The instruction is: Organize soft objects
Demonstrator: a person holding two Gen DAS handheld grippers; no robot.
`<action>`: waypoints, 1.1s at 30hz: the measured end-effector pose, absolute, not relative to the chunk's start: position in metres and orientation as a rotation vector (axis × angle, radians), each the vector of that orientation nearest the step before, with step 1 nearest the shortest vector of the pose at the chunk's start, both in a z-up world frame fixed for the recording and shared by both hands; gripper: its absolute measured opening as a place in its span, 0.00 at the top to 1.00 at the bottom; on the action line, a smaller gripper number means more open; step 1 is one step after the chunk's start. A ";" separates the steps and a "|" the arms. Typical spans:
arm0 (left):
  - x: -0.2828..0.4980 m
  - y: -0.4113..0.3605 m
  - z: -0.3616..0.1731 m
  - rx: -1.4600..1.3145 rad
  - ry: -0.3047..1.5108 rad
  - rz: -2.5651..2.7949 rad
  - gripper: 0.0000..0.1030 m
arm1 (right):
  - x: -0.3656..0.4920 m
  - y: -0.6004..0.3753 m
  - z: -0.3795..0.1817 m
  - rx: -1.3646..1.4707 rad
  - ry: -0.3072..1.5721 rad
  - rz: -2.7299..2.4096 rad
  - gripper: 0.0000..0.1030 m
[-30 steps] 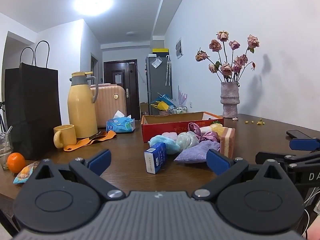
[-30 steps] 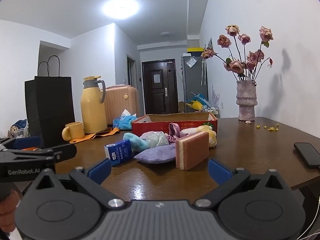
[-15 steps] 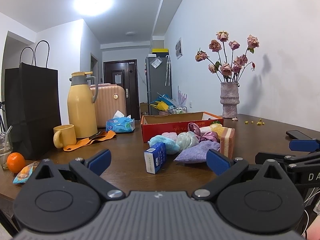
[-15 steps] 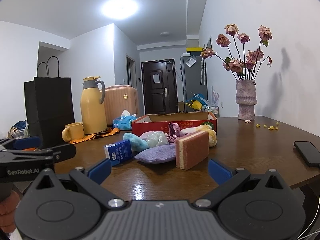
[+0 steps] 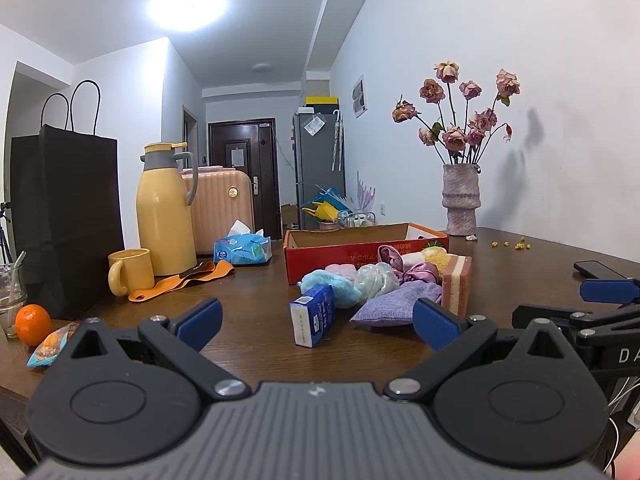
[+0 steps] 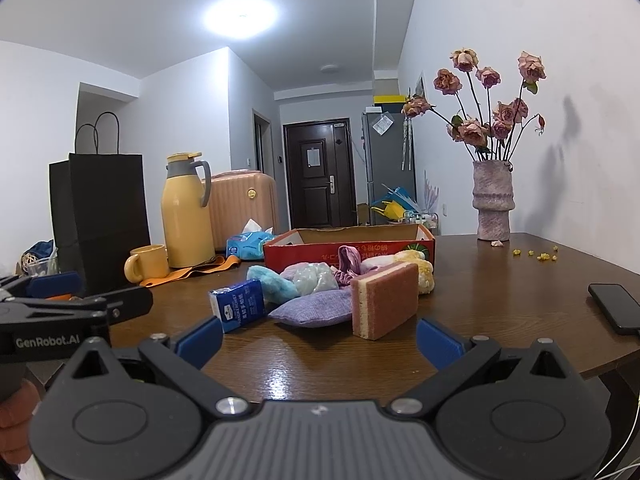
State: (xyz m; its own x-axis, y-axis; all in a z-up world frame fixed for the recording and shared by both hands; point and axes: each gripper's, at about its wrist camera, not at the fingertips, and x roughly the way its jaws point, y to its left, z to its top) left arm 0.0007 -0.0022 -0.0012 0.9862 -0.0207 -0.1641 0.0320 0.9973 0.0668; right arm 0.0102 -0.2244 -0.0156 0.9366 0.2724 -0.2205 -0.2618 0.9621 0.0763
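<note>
Sponge (image 6: 384, 300) looks light and squashy; pinch its broad faces gently. Both grippers (image 5: 316, 316) (image 6: 318, 334) gape wide, empty.

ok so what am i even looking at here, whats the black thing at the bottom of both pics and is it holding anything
No robot here: a person holds a two-finger tool in each hand, with a camera on each looking forward along its fingers. One picture is from the left tool, the other from the right tool. Both are open and hold nothing.

On the wooden table ahead lies a pile of soft things: a purple pouch, a pink sponge, a blue fluffy cloth and more, in front of a red cardboard box. A small blue carton stands beside the pile. In the right tool's picture, the left tool shows at the left edge.
</note>
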 end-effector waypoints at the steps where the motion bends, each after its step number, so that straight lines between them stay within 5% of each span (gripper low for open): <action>1: 0.001 -0.002 -0.001 0.069 0.163 -0.025 0.00 | 0.010 -0.224 -0.016 0.046 0.231 0.273 0.00; 33: 0.001 -0.006 -0.004 0.074 0.171 -0.037 0.00 | 0.008 -0.226 -0.017 0.050 0.225 0.271 0.00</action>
